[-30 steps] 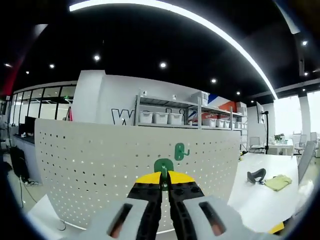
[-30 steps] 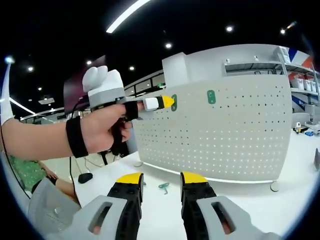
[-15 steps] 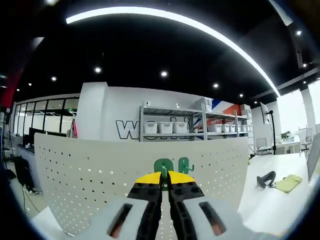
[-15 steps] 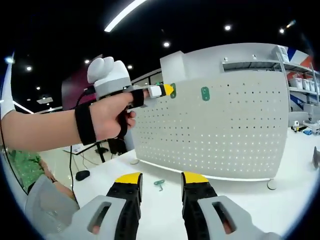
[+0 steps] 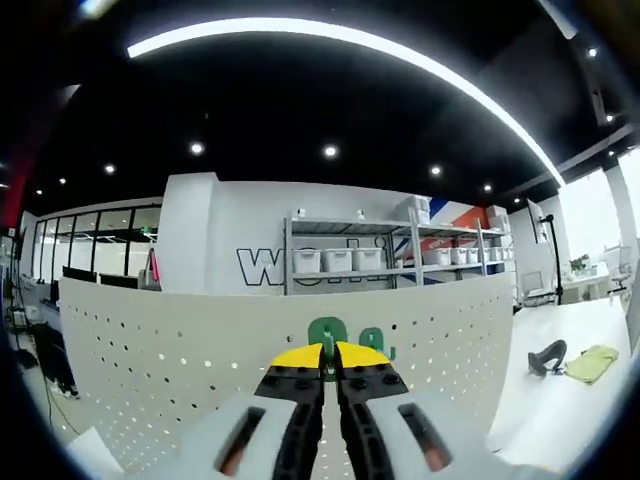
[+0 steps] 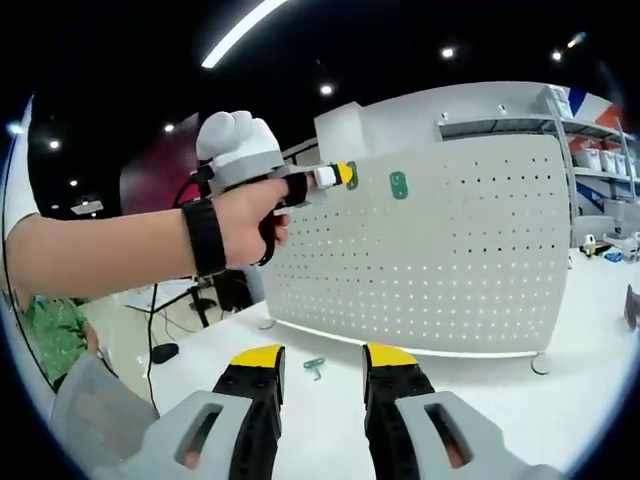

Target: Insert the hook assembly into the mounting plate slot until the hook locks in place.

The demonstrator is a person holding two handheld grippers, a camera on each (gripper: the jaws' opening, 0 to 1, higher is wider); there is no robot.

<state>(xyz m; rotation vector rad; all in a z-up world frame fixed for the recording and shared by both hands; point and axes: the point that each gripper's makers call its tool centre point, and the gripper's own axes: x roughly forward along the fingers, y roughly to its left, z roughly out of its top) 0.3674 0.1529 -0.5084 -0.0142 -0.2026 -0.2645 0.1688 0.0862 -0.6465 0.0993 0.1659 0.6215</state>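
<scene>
In the left gripper view, nearest me, my left claw [image 5: 331, 362] has its yellow-tipped jaws pinched together on a green hook [image 5: 326, 337], whose rounded plate stands upright above the tips at 12 o'clock, long axis vertical. The hook is pressed up close to the pegboard [image 5: 180, 350], though I cannot tell whether it is seated in the holes. Just at 3 o'clock from it a second green hook [image 5: 371, 341] sits on the board with its curl toward the right.

In the right gripper view, my right claw [image 6: 322, 366] stands with its jaws well apart and nothing between them, over the white surface [image 6: 480, 390]. A small green piece [image 6: 315, 366] lies flat on that surface between the jaw tips and the foot of the board. Up at 10 o'clock a hand [image 6: 245, 220] with a black wrist strap holds the other tool level, its yellow tip against the board's upper left corner, where a sliver of green shows.

Farther out in the left gripper view, at 3 o'clock on the surface, lie a dark curved object [image 5: 547, 356] and a yellow-green cloth [image 5: 592, 362]. Behind the board stands a rack of shelves [image 5: 360, 260] with white bins, a grey wall with dark lettering, windows at 9 o'clock, and a black ceiling with a long light strip [image 5: 330, 40] and spot lamps.
</scene>
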